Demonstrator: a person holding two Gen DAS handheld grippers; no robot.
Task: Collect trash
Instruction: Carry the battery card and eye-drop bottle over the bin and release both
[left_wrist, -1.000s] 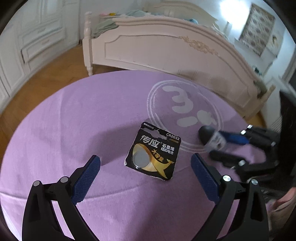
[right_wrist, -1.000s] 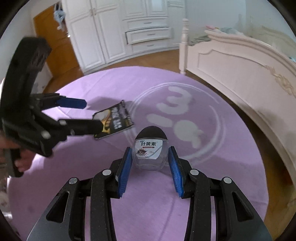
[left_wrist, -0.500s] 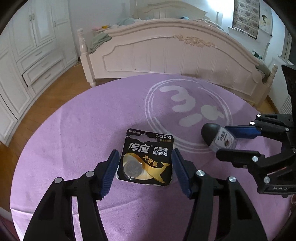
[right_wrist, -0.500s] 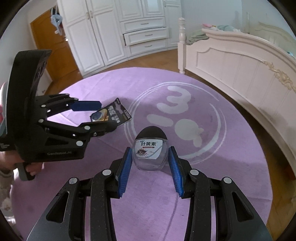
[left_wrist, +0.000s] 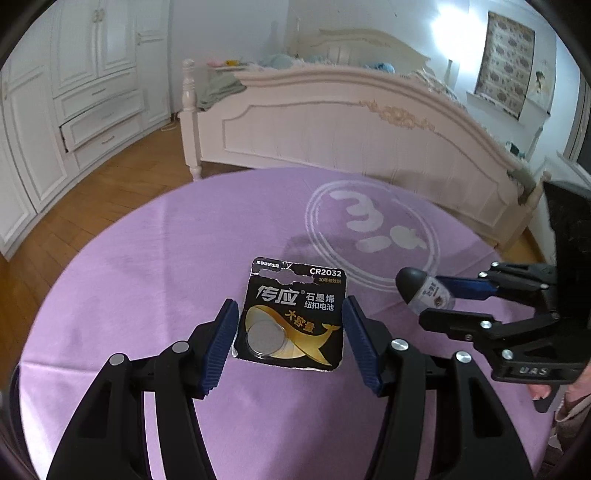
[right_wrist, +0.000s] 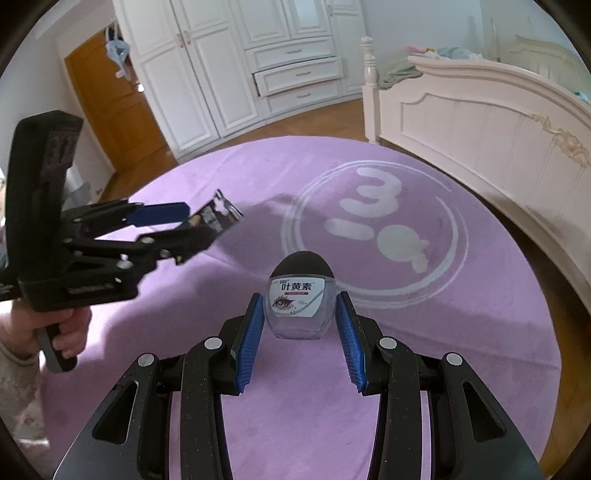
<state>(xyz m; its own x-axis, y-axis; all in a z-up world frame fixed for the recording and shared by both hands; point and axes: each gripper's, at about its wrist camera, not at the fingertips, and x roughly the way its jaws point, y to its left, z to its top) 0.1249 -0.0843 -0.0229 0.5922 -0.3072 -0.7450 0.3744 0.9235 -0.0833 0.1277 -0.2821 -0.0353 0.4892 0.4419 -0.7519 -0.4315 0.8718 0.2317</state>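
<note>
The battery card (left_wrist: 291, 314) (black with a gold whale, one coin cell under its blister) is clamped by its side edges between the blue pads of the left gripper (left_wrist: 290, 332). In the right wrist view the card (right_wrist: 216, 218) hangs in the air above the purple rug (right_wrist: 369, 406), clear of it, tilted with its top end pointing away from the hand (right_wrist: 62, 328) on the gripper's handle. The eye drop bottle (right_wrist: 301, 299), clear with a black cap and a white label showing an eye, is pinched across its sides by the right gripper (right_wrist: 301, 332), also off the rug. From the left wrist view the bottle (left_wrist: 424, 291) sits just right of the card, apart from it. The round rug carries a white ring logo (left_wrist: 373, 236). Behind it stand a cream bed (left_wrist: 351, 125), white wardrobes (right_wrist: 236, 66) and a wooden floor (left_wrist: 92, 192).
</note>
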